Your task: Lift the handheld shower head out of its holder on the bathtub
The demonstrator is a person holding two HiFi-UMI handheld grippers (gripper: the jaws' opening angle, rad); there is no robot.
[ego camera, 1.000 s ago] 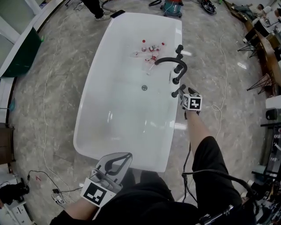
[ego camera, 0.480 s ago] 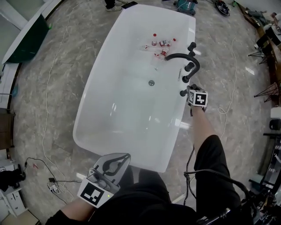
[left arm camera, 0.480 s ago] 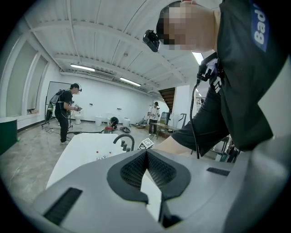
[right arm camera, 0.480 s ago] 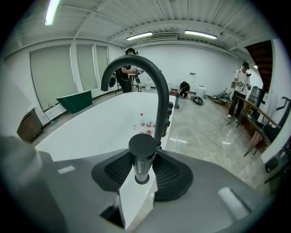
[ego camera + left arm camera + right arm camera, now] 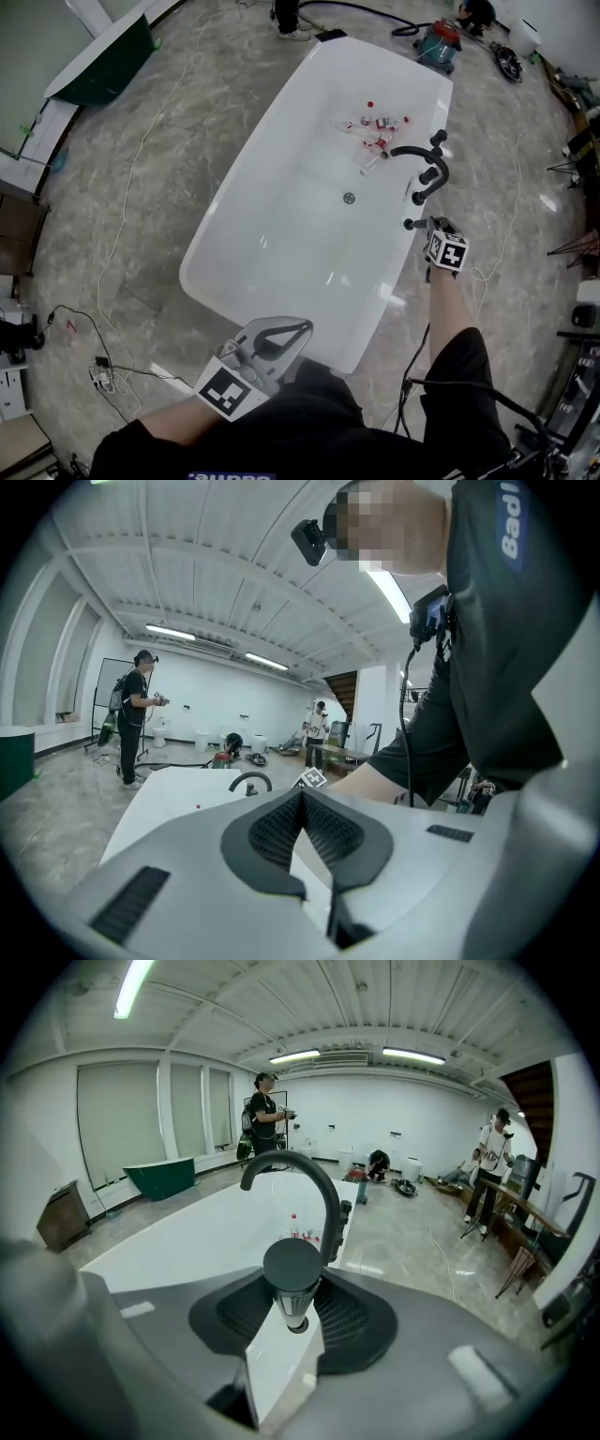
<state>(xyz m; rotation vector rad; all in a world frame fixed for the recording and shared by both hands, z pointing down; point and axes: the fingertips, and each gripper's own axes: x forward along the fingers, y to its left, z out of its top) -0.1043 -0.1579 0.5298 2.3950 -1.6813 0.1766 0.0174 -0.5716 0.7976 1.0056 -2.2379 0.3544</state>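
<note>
The handheld shower head (image 5: 292, 1269) has a round black top and a ribbed chrome neck. It stands upright over the white bathtub rim (image 5: 281, 1354), and my right gripper (image 5: 293, 1312) is shut on its neck. In the head view the same shower head (image 5: 410, 224) is at the tub's right rim (image 5: 398, 281), just in front of my right gripper (image 5: 427, 228). Whether it sits in its holder is hidden. My left gripper (image 5: 305, 325) hangs near the tub's near end, shut and holding nothing; in its own view the left gripper (image 5: 302, 797) shows its pads meeting.
A black arched faucet (image 5: 412, 150) with knobs stands on the rim just beyond the shower head, and the faucet (image 5: 300, 1171) rises close behind it. Several small bottles (image 5: 375, 127) lie in the tub's far end, near a drain (image 5: 349, 198). Cables cross the floor, and people stand farther off.
The head view has swung, so the tub now sits farther right and higher in the picture. My right gripper stays at the shower head, and my left gripper stays low by my body.
</note>
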